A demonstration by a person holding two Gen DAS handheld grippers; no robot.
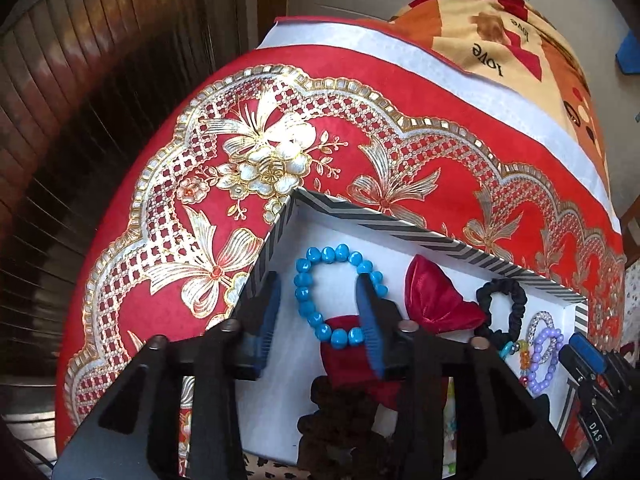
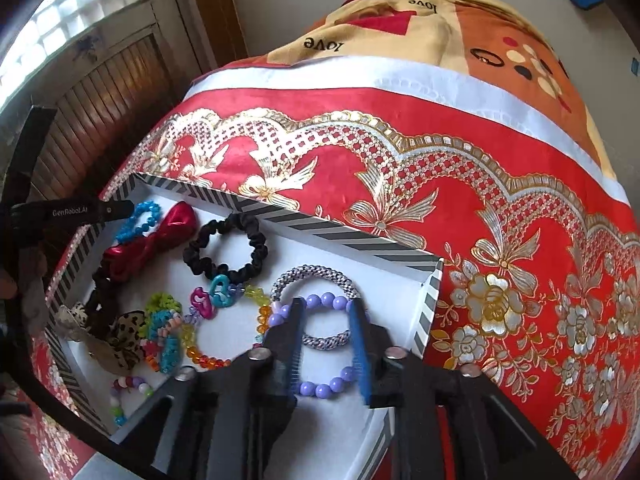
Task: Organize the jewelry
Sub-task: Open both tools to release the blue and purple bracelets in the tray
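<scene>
A white tray with a striped rim lies on the red cloth and holds the jewelry. My left gripper is open over its left end, its fingers either side of a blue bead bracelet. My right gripper is open over the right end, fingers straddling a purple bead bracelet that overlaps a silver beaded bangle. A red satin bow and a black scrunchie lie between them.
Orange and yellow bead bracelet, teal and pink charms, leopard bow, dark brown scrunchie and small bead strings fill the tray's near side. The red and gold tablecloth spreads beyond. A patterned blanket lies behind.
</scene>
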